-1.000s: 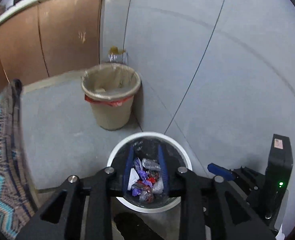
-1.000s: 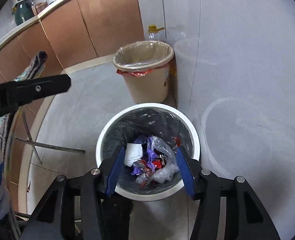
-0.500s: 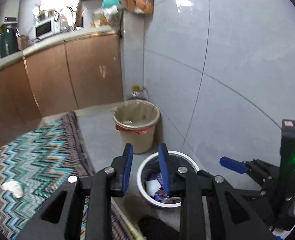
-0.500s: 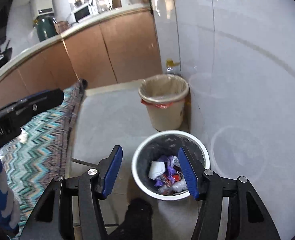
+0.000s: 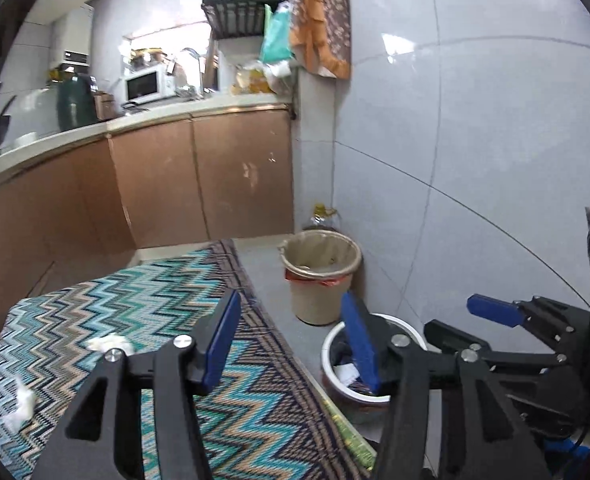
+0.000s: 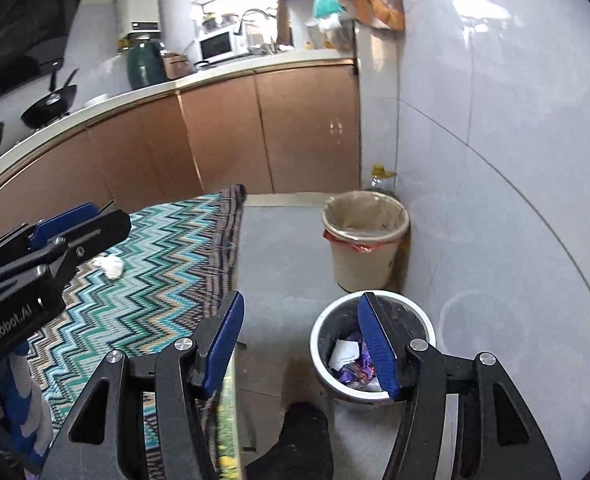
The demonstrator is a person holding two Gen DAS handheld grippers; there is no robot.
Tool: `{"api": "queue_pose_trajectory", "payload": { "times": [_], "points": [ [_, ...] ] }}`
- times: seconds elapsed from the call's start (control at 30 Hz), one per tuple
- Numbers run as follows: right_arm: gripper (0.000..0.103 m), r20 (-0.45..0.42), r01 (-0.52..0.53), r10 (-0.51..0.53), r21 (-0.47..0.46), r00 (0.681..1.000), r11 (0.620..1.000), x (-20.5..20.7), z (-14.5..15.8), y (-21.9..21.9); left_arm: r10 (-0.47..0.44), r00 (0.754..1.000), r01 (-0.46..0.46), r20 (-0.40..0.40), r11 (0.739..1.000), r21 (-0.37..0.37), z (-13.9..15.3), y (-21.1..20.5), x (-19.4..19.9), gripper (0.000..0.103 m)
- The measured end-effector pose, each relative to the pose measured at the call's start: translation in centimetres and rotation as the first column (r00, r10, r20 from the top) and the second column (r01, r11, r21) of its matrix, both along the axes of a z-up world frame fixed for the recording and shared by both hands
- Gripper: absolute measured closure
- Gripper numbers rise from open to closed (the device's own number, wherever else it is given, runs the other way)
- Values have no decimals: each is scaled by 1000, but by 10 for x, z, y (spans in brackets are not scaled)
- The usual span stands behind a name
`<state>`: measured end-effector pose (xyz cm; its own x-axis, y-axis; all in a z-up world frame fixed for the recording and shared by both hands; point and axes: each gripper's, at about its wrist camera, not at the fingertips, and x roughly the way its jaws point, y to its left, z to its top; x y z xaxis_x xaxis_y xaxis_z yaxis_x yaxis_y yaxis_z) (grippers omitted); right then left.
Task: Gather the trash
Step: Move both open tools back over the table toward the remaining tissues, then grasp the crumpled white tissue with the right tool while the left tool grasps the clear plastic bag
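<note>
While jaws open empty, white bin [image 6: 375, 392] perhaps touches wall [image 6: 495, 160].

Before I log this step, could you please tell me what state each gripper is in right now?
Left gripper: jaws opening, nothing between them.
Right gripper: open, holding nothing.

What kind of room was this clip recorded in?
A home kitchen, most likely. A microwave sits on a counter over brown cabinets, a black pan stands further along, and two lined trash bins stand by the tiled wall.
</note>
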<state>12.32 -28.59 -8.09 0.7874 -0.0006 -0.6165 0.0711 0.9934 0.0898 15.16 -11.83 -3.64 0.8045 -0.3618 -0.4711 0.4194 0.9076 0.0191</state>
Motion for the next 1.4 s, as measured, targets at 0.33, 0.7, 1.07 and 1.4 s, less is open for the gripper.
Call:
{"api": "queue_pose_trajectory", "payload": {
  "times": [0.33, 0.7, 1.07, 1.4],
  "points": [
    [41, 26, -91, 92, -52, 995, 995, -20, 22, 55, 94, 994, -92, 54, 995, -40, 13, 69, -37, 48],
    [27, 41, -175, 181, -104, 983, 979, -32, 35, 110, 198, 978, -193, 68, 979, -69, 14, 130, -60, 46],
    [9, 45, -231, 239, -136, 970, 963, -39, 35, 150, 309, 948, -305, 75, 950, -62, 4, 175, -74, 44],
    [4, 14, -245, 247, -81, 969, 966, -37, 26, 160, 355, 932, -352, 69, 934, -57, -5, 195, -80, 41]
  ]
}}
